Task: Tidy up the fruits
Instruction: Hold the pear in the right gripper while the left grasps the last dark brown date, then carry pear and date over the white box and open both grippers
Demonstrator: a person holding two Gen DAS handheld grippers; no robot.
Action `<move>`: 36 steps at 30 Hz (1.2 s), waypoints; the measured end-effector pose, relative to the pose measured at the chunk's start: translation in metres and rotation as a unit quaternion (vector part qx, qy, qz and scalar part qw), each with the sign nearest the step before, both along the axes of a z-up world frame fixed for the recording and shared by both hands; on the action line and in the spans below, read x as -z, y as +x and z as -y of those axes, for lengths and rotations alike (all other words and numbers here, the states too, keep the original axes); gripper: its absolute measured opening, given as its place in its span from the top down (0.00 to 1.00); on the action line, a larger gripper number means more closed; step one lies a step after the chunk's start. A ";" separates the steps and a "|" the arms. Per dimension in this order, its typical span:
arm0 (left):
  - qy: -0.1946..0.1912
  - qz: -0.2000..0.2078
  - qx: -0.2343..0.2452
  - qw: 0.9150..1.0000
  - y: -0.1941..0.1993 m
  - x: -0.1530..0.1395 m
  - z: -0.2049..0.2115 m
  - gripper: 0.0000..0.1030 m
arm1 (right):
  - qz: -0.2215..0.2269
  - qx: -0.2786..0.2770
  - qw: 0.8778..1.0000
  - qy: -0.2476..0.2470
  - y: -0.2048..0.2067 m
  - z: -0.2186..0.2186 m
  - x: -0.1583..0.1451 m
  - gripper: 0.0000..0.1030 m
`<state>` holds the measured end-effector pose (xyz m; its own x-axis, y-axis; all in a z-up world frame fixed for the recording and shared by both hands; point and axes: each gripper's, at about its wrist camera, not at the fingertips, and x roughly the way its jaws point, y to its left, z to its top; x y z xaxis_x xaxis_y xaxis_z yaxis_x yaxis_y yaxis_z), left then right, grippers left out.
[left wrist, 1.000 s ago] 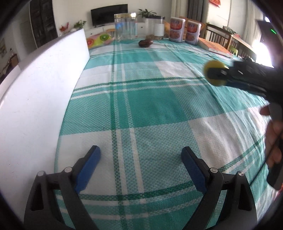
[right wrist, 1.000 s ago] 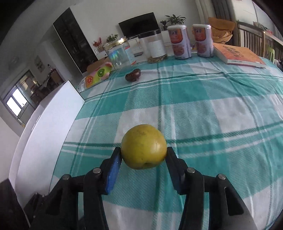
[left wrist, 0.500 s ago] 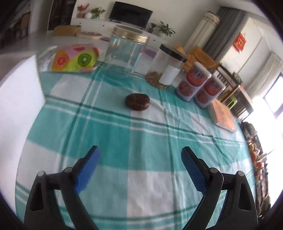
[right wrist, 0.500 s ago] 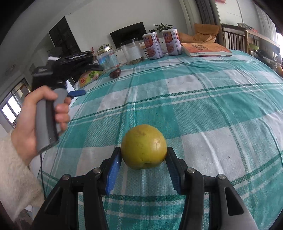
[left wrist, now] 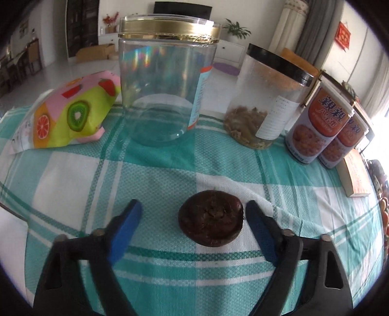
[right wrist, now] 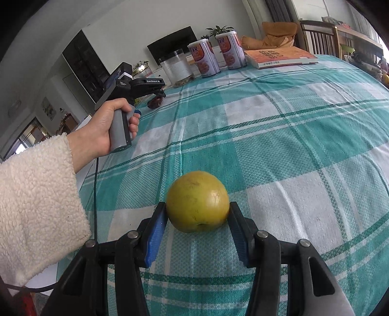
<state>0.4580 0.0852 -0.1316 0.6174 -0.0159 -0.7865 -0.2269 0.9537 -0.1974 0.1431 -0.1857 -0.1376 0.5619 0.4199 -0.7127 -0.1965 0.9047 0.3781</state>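
White walls. Black TV point(left wrist: 182, 7) on far wall above low white cabinet point(left wrist: 228, 48); potted plant point(left wrist: 237, 30) beside it. Dark shelving point(left wrist: 82, 26) left. Grey curtain point(left wrist: 313, 31) right, red hanging point(left wrist: 343, 36). Wooden chair point(right wrist: 318, 40). Bright daylight from right.

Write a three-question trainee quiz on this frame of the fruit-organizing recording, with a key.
1. True or false: the right tongs are clamped on the yellow fruit.
2. Which object lies between the blue pads of the left tongs? A) dark brown fruit B) orange book C) fruit-print pouch
3. Fill in: the clear jar directly beyond the left tongs has a ____ coloured lid.

Key: 1 true. 2 A; the jaws have just been closing, but the left pad has not yet reached the fruit. 3 gold.
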 end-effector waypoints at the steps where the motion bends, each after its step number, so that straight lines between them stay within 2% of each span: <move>1: 0.002 0.004 0.003 1.000 -0.004 -0.001 0.001 0.51 | 0.000 0.001 1.000 0.000 0.000 0.000 0.000 0.51; 6: -0.006 -0.006 0.016 1.000 -0.043 -0.007 0.014 0.52 | 0.002 0.015 1.000 0.005 0.002 0.004 -0.001 0.51; 10: -0.014 -0.003 0.043 0.999 -0.111 -0.025 0.036 0.52 | 0.013 0.042 0.999 0.016 0.001 0.017 -0.004 0.51; 13: -0.039 0.007 0.077 0.996 -0.175 -0.047 0.053 0.52 | 0.028 0.071 0.997 0.013 -0.004 0.031 -0.007 0.51; 16: -0.064 0.014 0.119 0.991 -0.237 -0.074 0.068 0.52 | 0.034 0.098 0.995 0.002 -0.010 0.044 -0.009 0.51; 19: -0.100 0.013 0.162 0.982 -0.302 -0.101 0.072 0.52 | 0.042 0.117 0.992 -0.008 -0.016 0.051 -0.012 0.51; 24: -0.145 0.011 0.199 0.969 -0.391 -0.140 0.044 0.52 | 0.065 0.103 0.992 -0.035 -0.033 0.038 -0.021 0.51; 26: -0.144 0.022 0.187 0.972 -0.419 -0.155 0.014 0.52 | 0.065 0.080 0.994 -0.041 -0.042 0.025 -0.023 0.51; 28: -0.127 0.038 0.151 0.980 -0.436 -0.166 -0.025 0.52 | 0.065 0.055 0.996 -0.042 -0.054 0.006 -0.029 0.51; 30: -0.103 0.050 0.104 0.988 -0.448 -0.173 -0.069 0.52 | 0.062 0.021 0.998 -0.018 -0.067 -0.018 -0.037 0.51; 33: -0.039 0.052 0.024 0.998 -0.453 -0.168 -0.129 0.52 | 0.056 -0.057 0.997 0.018 -0.082 -0.074 -0.061 0.51; 36: 0.006 0.030 -0.030 0.999 -0.451 -0.148 -0.171 0.52 | 0.070 -0.163 0.983 0.038 -0.097 -0.148 -0.097 0.51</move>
<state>0.0066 0.2566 0.0164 0.6629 0.0310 -0.7480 -0.2713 0.9412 -0.2015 0.0459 -0.0377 -0.0402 0.4789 0.6429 -0.5978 -0.5261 0.7553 0.3908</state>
